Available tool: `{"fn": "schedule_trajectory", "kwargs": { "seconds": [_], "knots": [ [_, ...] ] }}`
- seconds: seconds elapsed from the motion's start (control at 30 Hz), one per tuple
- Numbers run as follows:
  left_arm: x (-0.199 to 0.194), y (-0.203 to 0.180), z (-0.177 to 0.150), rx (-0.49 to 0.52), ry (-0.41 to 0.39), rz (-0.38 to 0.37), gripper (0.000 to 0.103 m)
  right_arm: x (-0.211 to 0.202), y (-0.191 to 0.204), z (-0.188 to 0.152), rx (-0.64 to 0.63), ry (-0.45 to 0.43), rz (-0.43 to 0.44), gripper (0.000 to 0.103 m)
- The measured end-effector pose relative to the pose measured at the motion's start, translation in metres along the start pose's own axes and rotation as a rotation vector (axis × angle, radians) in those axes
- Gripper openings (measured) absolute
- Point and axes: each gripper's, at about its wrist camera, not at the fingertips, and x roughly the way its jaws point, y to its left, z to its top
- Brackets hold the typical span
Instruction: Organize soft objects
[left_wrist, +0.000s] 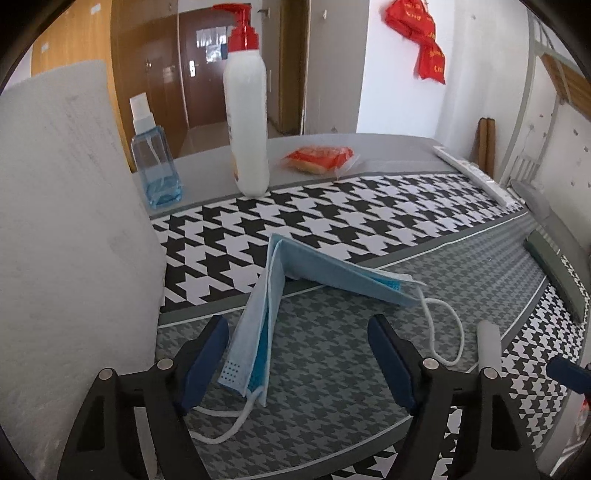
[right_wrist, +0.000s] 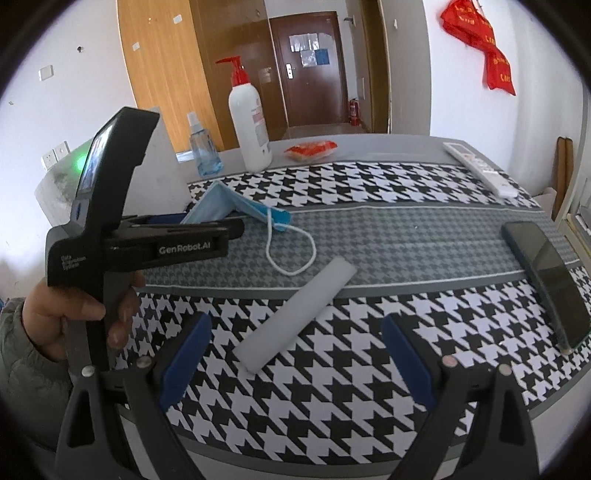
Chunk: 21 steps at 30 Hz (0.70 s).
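A: On the houndstooth surface (right_wrist: 369, 184), where is the face mask (left_wrist: 295, 273)?

B: It lies folded into a tent on the grey band, one end between the left tongs (left_wrist: 297, 350), next to the left pad. Both pads stand wide apart, gripping nothing.

A: Right tongs (right_wrist: 297, 354)?

B: Spread wide, also empty. A white foam bar (right_wrist: 295, 314) lies between and ahead of the pads, angled toward 1 o'clock.

A: Other items?

B: Right wrist view: pump bottle (right_wrist: 249, 125) at 12 o'clock, spray bottle (right_wrist: 203, 147) at 11, red packet (right_wrist: 310, 149) beside them, remote (right_wrist: 480, 170) at 2, phone (right_wrist: 546, 280) at 3.
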Motion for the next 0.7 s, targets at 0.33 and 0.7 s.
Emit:
{"fn": "schedule_trajectory", "kwargs": {
  "seconds": [0.33,0.7],
  "knots": [
    [0.010,-0.001,0.002,0.004,0.041,0.007,0.073,0.007,0.006,-0.002,0.009,0.018,-0.047,0.096],
    [0.012,-0.002,0.003,0.016,0.046,0.012,0.068,0.020,0.012,-0.004,0.015,0.078,-0.111,0.079]
  ]
}}
